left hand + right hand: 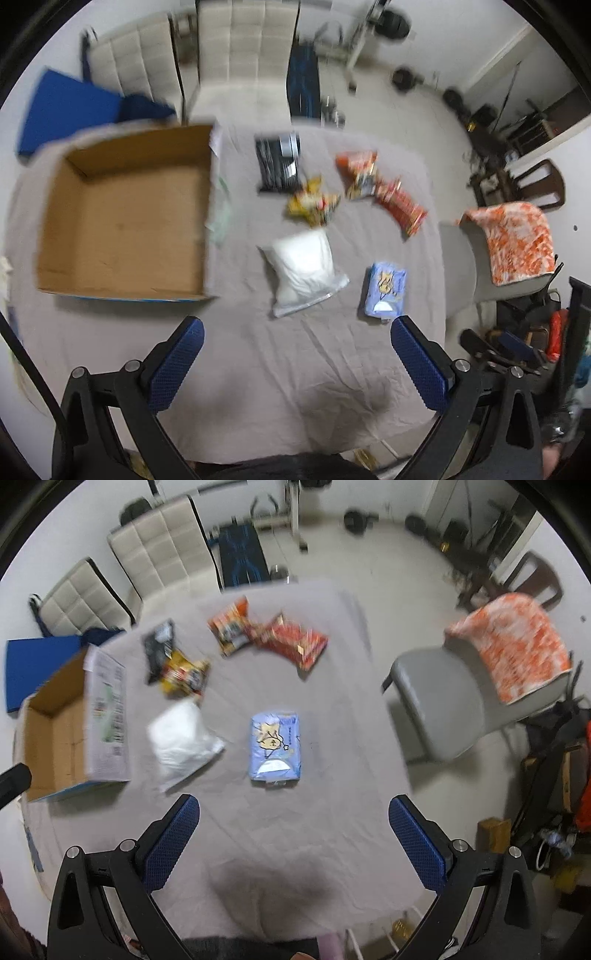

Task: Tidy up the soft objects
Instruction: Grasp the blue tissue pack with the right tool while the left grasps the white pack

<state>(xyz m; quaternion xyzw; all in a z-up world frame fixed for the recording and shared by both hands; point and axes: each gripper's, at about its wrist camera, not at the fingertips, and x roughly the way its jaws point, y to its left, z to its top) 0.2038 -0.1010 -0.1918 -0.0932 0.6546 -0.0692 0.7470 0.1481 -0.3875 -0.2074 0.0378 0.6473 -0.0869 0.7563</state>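
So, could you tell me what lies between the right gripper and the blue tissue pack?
Only bare grey tablecloth lies between the right gripper and the blue tissue pack, seen in the right wrist view.

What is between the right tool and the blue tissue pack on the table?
Nothing visible. Only bare grey cloth lies between the open right tool and the blue tissue pack; the white bag sits off to its left.

The cloth (332, 738) is pale grey. The box (125, 221) is brown inside, white and printed outside. One bag (304, 271) is white; the tissue pack (275, 747) is light blue with a cartoon figure. The snack packs are black (277, 164), yellow (314, 205), orange (356, 171) and red (400, 206). The towel (517, 650) is mottled orange and white. The pads (177, 369) are blue and cross-hatched.
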